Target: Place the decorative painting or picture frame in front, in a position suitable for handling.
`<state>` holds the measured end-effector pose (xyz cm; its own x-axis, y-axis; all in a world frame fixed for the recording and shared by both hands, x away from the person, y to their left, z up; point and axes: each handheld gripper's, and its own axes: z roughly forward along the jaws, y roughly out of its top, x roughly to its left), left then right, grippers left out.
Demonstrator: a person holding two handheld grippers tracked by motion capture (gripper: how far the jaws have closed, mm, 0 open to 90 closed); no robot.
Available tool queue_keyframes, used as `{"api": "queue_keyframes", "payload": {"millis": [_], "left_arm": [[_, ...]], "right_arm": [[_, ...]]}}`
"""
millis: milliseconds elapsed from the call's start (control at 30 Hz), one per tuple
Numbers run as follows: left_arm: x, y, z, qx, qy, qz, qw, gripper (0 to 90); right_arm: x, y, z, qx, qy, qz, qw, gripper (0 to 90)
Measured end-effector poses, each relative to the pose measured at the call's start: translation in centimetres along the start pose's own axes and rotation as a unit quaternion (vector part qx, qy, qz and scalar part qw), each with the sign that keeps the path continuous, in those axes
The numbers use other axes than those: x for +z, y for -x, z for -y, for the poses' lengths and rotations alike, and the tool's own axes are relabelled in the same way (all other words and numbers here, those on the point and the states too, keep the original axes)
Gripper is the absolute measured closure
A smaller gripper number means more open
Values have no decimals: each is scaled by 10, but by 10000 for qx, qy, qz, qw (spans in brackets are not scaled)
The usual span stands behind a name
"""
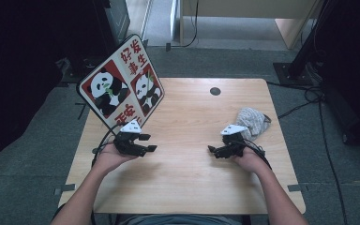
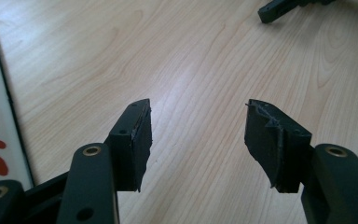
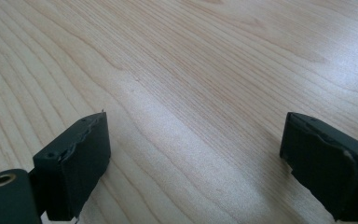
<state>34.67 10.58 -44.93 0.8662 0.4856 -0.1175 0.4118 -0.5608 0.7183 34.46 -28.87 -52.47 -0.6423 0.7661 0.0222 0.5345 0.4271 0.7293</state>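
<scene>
So we've got the panda board [image 1: 120, 83] propped tilted at the worktop's [image 1: 187, 178] far-left corner, just beyond our left gripper [image 1: 146, 142], both grippers' jaws released with nothing between them, right gripper [image 1: 214, 150] parked by the grey cloth [image 1: 252, 120].

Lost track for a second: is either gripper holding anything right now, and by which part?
Nothing is held. The left gripper and the right gripper both stand open over bare table; the panda board and grey cloth lie outside their jaws.
</scene>
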Motion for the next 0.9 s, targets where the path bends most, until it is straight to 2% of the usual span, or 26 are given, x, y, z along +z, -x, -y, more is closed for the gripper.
{"api": "queue_keyframes", "payload": {"millis": [167,233,500,700,900], "left_arm": [[-9,-1,1,37,88,-15,10000,404],[-14,0,2,53,213,22,9998,402],[-28,-3,8,-15,123,-122,9998,410],[-41,-5,15,-89,82,-306,9995,414],[-51,-10,21,-178,120,-364,9991,423]], "right_arm": [[0,0,0,1,-2,-3,10000,82],[0,0,0,-2,1,-5,10000,82],[-1,-1,1,13,-8,-1,10000,82],[-1,-1,1,17,-10,4,10000,81],[-1,-1,1,12,-11,2,10000,81]]}}
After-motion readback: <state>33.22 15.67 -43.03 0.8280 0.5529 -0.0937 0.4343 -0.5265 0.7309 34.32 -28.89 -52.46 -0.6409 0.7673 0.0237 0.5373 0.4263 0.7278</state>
